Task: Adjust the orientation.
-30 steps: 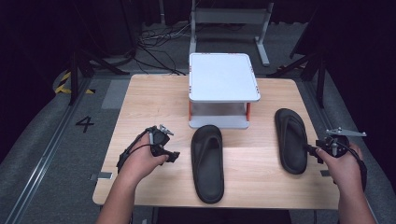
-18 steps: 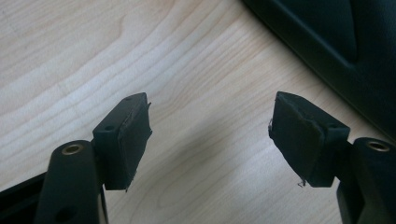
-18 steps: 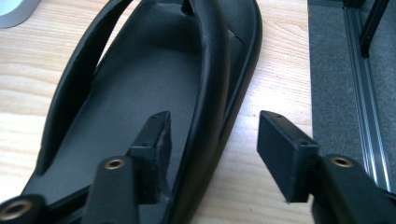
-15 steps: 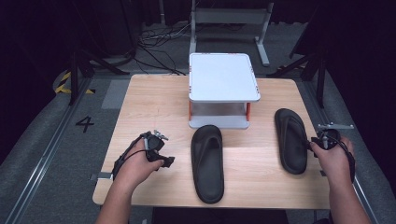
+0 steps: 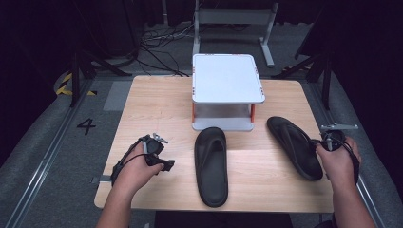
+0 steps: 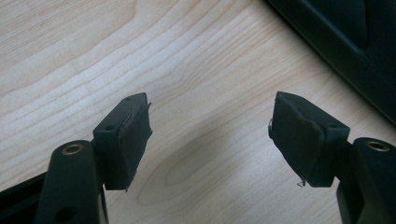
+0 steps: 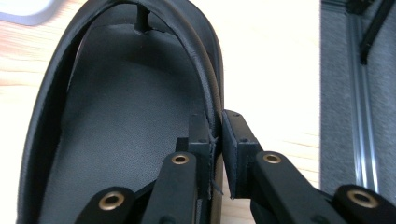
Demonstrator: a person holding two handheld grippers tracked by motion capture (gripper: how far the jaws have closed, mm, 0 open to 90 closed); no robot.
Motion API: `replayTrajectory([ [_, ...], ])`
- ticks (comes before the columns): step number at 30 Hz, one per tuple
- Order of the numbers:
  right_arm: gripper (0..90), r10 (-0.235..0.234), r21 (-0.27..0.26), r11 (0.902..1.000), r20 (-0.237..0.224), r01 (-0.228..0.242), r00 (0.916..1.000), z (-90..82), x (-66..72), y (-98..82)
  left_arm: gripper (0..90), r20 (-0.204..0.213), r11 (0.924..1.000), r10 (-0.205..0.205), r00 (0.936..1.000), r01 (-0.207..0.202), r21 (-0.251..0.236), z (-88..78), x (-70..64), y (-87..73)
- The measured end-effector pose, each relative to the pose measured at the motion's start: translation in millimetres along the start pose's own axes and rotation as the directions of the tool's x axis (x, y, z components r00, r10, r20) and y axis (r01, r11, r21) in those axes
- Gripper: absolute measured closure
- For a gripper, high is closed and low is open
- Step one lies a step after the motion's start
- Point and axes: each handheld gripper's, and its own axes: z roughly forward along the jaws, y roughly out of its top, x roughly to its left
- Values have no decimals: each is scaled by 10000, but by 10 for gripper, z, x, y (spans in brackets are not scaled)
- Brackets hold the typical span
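Two black flip-flops lie on the wooden table [image 5: 157, 104]. The left flip-flop [image 5: 211, 164] is in the middle and the right flip-flop [image 5: 292, 145] is near the right edge. My right gripper [image 5: 319, 145] is at the right flip-flop's outer side. Its jaws have just been closing, and in the right gripper view my right gripper [image 7: 217, 140] is shut on the strap [image 7: 196, 56] above the footbed [image 7: 121, 107]. My left gripper [image 5: 167, 165] hovers left of the middle flip-flop. It stands open over bare wood [image 6: 210, 135], with that flip-flop's edge [image 6: 345, 42] at the upper right.
A white two-level stand [image 5: 227, 78] with orange posts sits at the table's back centre, just behind the flip-flops' toes. A metal frame [image 5: 233, 16] and cables lie on the floor beyond the table. Bare wood stretches along the table's left side.
The right gripper has edged in against the right flip-flop's outer side. The left hand has stayed about where it was.
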Motion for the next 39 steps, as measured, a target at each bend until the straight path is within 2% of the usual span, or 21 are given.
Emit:
replayTrajectory([
  [3,832,-381,-296,9989,-231,374,9990,-99,90,-2,295,7,9999,135,9999,-135,3,11,-10,38],
  [4,832,-381,-296,9989,-231,374,9990,-99,90,-2,295,29,9997,227,9997,-227,-26,24,-19,66],
  [7,831,-647,-488,9970,-827,608,9945,-191,246,-9,295,106,9994,342,9994,-341,-36,57,-39,122],
  [10,829,-1288,-574,9909,-1484,1215,9805,-205,445,-17,295,217,9991,429,9988,-429,-3,84,-59,173],
  [14,827,-1931,-657,9807,-1725,1844,9659,-173,663,-42,295,302,9982,602,9977,-601,-30,112,-70,218],
  [16,821,-2061,-870,9773,-1829,1930,9613,-140,771,-65,296,309,9981,621,9976,-619,-52,122,-77,236],
  [18,812,-2066,-925,9768,-1723,1930,9631,-102,854,-86,299,287,9976,693,9972,-695,55,124,-81,250],
  [22,781,-2025,-699,9787,-1691,1932,9646,-45,1009,-123,299,330,9972,743,9967,-744,29,139,-100,269],
  [23,779,-2041,-671,9785,-1790,1950,9624,-41,1047,-131,299,334,9969,783,9964,-784,34,139,-99,272],
  [24,737,-2047,-733,9783,-1974,1938,9587,-44,1069,-132,299,335,9970,766,9965,-768,49,138,-100,271],
  [28,566,-1573,-934,9863,-2897,1357,9441,-68,1085,-129,299,326,9971,757,9966,-759,47,144,-83,263],
  [29,566,-1573,-934,9863,-2897,1357,9441,-68,1085,-129,299,326,9971,757,9966,-759,47,144,-83,263],
  [30,534,-1308,-995,9897,-3298,1033,9350,-84,1059,-123,299,333,9972,750,9966,-751,28,142,-78,262],
  [31,526,-1182,-1146,9899,-3460,831,9308,-111,1024,-114,299,312,9975,710,9970,-711,30,137,-75,260],
  [34,566,-1340,-1301,9866,-3023,984,9437,-183,911,-87,299,332,9978,666,9972,-667,4,129,-65,259],
  [35,587,-1381,-1250,9866,-2929,1053,9461,-190,867,-87,299,324,9983,589,9977,-589,6,129,-66,258],
  [36,617,-1507,-1213,9854,-2915,1197,9446,-187,827,-91,299,299,9980,625,9976,-625,6,129,-61,260],
  [37,648,-1544,-1061,9860,-2905,1285,9443,-178,789,-102,299,281,9976,693,9972,-694,22,129,-57,263],
  [39,694,-1606,-751,9864,-2504,1462,9547,-131,702,-131,299,336,9976,696,9970,-696,2,138,-71,272],
])
